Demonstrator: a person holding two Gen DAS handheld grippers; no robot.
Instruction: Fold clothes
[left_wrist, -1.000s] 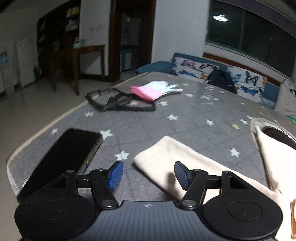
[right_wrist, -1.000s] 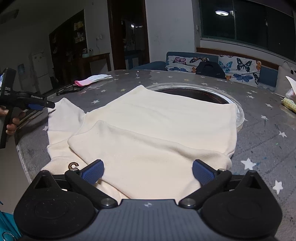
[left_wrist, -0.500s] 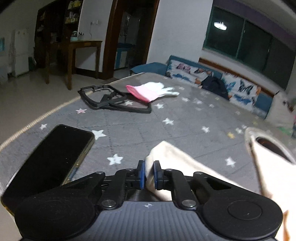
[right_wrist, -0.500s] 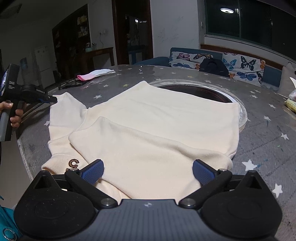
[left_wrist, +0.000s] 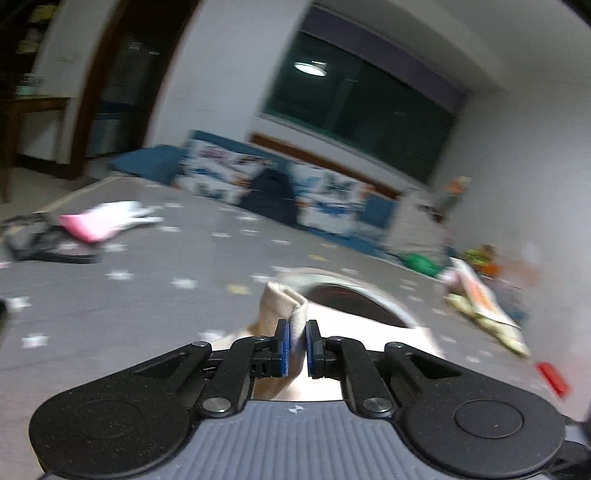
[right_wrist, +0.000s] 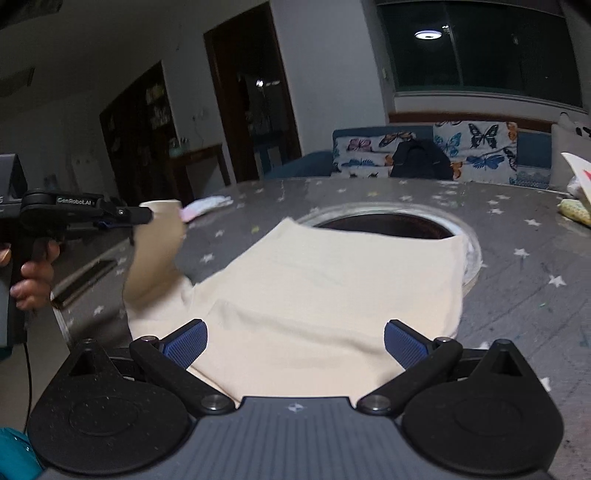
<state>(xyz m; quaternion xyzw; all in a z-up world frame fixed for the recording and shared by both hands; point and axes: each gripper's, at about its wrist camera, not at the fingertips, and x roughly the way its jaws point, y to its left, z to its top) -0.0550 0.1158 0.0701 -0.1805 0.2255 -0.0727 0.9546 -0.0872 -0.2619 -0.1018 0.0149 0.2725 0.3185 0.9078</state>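
While the left gripper (left_wrist: 296, 347) pinches the cuff of the cream sweater's sleeve (left_wrist: 283, 306) between its blue pads, the right-wrist view shows that sleeve (right_wrist: 157, 251) lifted off the grey starred table (right_wrist: 524, 266) toward ten o'clock. The sweater (right_wrist: 332, 288) lies flat across the middle of the table, its far edge over a round opening (right_wrist: 384, 224) at twelve o'clock. The right gripper (right_wrist: 295, 341) hovers over the near hem, jaws spread wide, holding nothing.

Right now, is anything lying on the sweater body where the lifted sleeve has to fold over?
Nothing visible: the left gripper holds the sleeve up, and the sweater body beside it lies bare.
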